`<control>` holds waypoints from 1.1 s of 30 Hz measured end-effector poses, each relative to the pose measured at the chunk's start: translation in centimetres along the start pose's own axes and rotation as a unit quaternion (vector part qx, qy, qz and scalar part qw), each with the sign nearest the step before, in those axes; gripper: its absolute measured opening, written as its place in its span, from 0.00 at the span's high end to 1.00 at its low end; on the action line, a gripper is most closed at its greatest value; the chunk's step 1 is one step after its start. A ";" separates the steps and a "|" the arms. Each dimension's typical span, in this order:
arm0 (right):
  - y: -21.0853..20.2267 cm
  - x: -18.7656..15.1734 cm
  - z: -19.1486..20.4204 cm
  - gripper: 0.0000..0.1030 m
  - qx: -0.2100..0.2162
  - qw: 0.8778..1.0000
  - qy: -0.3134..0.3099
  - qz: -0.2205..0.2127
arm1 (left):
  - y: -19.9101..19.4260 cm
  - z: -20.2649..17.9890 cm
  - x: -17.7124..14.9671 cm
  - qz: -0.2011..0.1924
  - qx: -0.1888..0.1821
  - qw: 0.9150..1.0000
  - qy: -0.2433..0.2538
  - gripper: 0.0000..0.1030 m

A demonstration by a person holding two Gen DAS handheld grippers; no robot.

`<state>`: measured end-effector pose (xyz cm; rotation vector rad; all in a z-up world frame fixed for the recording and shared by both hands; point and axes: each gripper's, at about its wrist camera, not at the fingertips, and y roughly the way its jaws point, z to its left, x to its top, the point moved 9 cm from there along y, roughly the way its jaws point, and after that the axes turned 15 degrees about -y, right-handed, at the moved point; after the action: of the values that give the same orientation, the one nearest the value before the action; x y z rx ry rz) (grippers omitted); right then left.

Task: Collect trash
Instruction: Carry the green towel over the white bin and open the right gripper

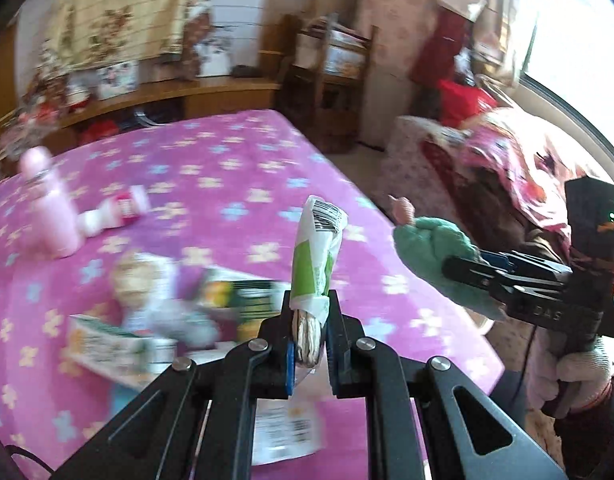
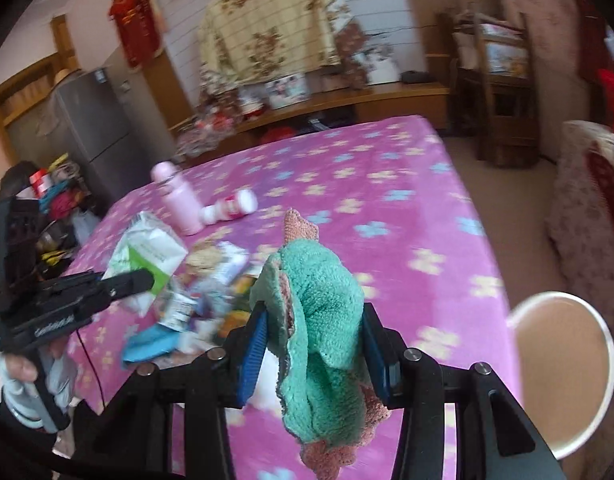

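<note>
Both angled downward, left tool [image 1: 309, 334] clamps a green-white wrapper [image 1: 317, 256], right tool [image 2: 313, 344] a teal cloth [image 2: 327, 320].

The desk [image 2: 387, 168] wears a pink cloth with pale flowers. On it a pink bottle [image 2: 177, 196] stands beside a white-and-red bottle [image 2: 231, 208] lying on its side. Nearer lies a blurred heap of wrappers and packets [image 2: 203, 300].

Standing upright on pink flowered bedspread [image 2: 387, 208]: pink bottle [image 2: 177, 196]. Lying just beside it: small red-and-white bottle [image 2: 231, 206]. Sitting beyond: wooden shelf [image 2: 347, 98], grey fridge [image 2: 91, 120]. Showing near bed edge: round stool [image 2: 563, 368].
</note>
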<state>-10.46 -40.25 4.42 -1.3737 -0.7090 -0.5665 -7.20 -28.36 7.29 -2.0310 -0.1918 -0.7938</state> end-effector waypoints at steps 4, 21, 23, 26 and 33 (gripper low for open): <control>-2.2 -2.9 -5.6 0.54 -0.045 0.998 0.033 0.009 | 3.8 -5.3 -2.2 0.028 -0.024 0.999 0.017 0.87; -2.2 -16.0 -23.8 0.48 -0.167 0.969 0.158 0.090 | 17.8 -18.8 -9.3 0.126 -0.081 0.988 0.021 0.54; -2.2 -16.4 -24.6 0.40 -0.170 0.968 0.167 0.084 | 18.3 -18.8 -8.9 0.115 -0.085 0.990 0.010 0.39; -2.1 -16.6 -25.2 0.31 -0.162 0.966 0.188 0.075 | 18.3 -18.5 -8.7 0.111 -0.081 0.991 0.006 0.39; -1.3 -16.7 -23.7 0.31 -0.150 0.969 0.178 0.082 | 16.9 -16.8 -8.3 0.088 -0.047 0.995 0.021 0.39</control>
<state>-19.79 -64.66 -8.22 -1.5384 -0.2218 -0.7861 -14.23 -50.10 -3.46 -2.0840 0.0502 -0.7461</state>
